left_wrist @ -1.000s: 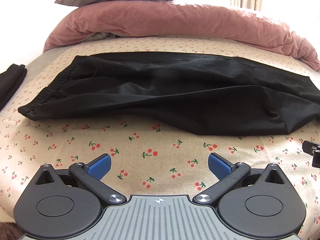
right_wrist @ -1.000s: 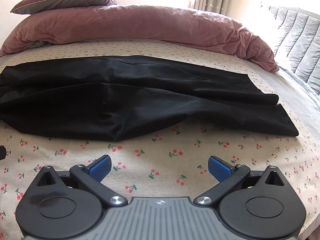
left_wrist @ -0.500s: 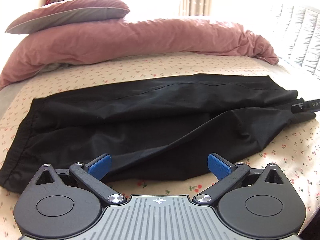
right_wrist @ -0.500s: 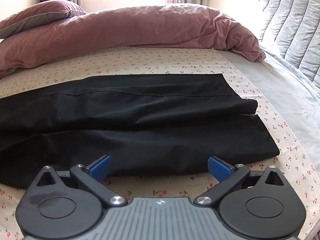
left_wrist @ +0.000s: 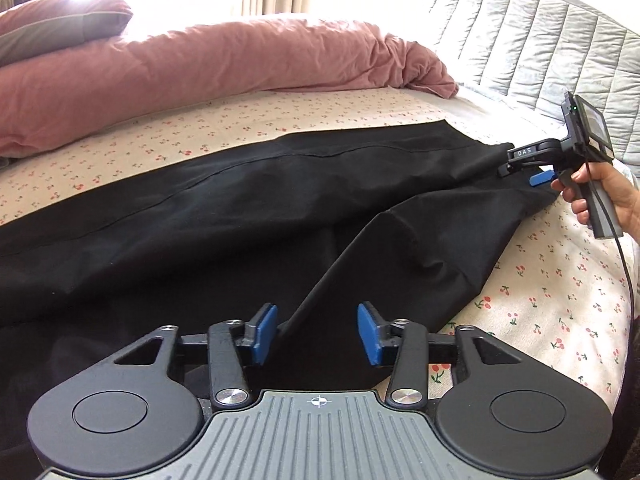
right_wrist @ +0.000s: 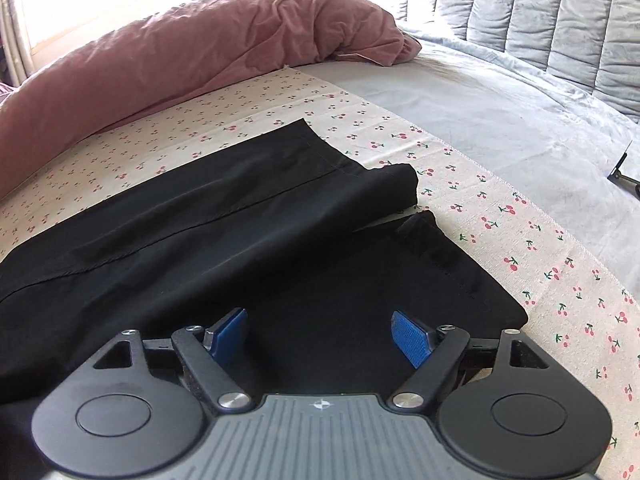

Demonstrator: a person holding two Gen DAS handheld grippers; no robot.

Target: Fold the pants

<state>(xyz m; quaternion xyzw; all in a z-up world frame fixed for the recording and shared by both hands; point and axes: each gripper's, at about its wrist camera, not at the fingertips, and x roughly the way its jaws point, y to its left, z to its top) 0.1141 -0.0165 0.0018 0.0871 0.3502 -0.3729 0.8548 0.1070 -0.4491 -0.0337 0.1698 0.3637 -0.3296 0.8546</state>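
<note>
The pants [left_wrist: 248,216] are thin black cloth, smooth with a faint sheen — stitched seams show along the leg. Under them the sheet [left_wrist: 320,116] is matt cotton-like cloth printed with small cherries. The pink duvet [left_wrist: 208,68] looks soft and crumpled, the grey headboard [right_wrist: 540,12] quilted and velvety. The left gripper [left_wrist: 317,334] is matt black plastic with 2 shiny metal pivot screws and ribbed blue pads [left_wrist: 264,332] — the grey housing is ridged.
</note>
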